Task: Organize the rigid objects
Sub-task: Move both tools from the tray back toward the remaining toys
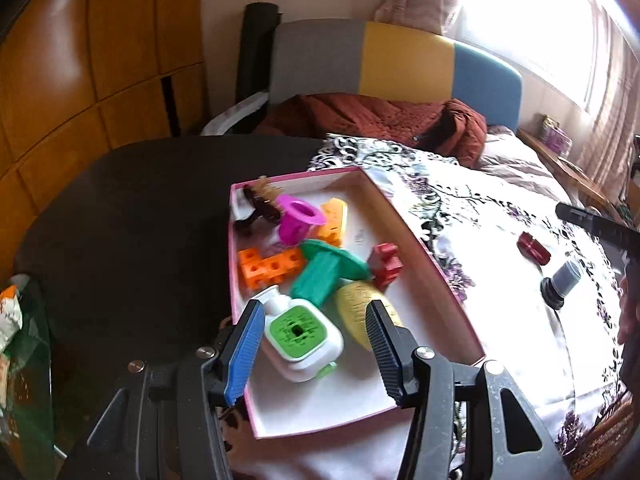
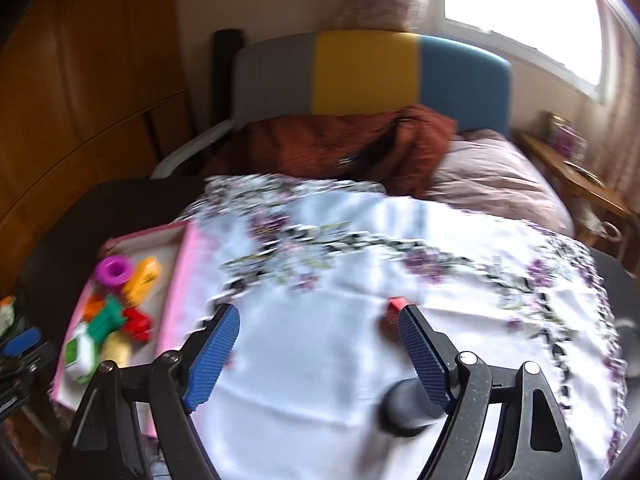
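Left gripper (image 1: 316, 348) spread wide over the white bottle (image 1: 302, 334) in the pink box (image 1: 424, 248); right gripper (image 2: 318, 354), also spread, alone shows the grey cylinder (image 2: 404, 408) up close.

- No word, brand, number or sign can be read in either view.
- Dark marks are seen on the green square face of the white plastic bottle-shaped toy (image 1: 301, 332) in the pink-rimmed cardboard box (image 1: 404, 216), but they are too small to be made out.
- A dark mark on the yellow plastic block (image 2: 143, 280) is blurred beyond reading.
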`<state>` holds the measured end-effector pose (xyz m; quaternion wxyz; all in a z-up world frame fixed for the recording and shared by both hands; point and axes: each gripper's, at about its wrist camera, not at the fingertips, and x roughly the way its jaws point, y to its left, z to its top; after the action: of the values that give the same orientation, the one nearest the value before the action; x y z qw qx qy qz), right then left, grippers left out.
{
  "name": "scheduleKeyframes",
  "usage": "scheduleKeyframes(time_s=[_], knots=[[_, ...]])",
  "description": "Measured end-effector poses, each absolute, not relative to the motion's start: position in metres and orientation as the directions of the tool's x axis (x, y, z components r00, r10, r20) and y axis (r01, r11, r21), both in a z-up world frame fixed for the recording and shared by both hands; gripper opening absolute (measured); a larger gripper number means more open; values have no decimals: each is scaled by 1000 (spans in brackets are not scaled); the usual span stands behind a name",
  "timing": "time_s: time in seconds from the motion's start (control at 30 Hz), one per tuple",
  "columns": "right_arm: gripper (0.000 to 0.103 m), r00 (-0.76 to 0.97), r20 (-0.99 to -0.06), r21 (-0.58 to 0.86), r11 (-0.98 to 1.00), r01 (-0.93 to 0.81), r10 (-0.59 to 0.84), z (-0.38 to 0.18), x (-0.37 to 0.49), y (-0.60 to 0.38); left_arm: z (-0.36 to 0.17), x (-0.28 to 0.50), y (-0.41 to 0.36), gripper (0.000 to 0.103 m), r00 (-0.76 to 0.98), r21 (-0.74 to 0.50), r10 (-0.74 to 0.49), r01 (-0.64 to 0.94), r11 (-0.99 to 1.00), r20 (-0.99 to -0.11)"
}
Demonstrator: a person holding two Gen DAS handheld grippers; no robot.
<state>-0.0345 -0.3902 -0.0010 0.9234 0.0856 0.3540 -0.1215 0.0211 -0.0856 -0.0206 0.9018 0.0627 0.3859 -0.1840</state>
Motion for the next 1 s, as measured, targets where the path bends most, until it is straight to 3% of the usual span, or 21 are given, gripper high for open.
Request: scheduleKeyframes(time_s=[0.2,0.37,1.0], knots=[[83,671,-677,76,879,472,-302,-15,-50,-465,-17,21,-114,53,619,-8,-304,433,902,-724],[83,611,-721,169,773,612,-326,-38,-65,-510,-14,21,-141,53,602,0,-328,478,878,-728],[84,615,-718,304,649,698,-326,-39,-87,-538,-26,40,-288,53,347,-155,-491,671,725,-799]])
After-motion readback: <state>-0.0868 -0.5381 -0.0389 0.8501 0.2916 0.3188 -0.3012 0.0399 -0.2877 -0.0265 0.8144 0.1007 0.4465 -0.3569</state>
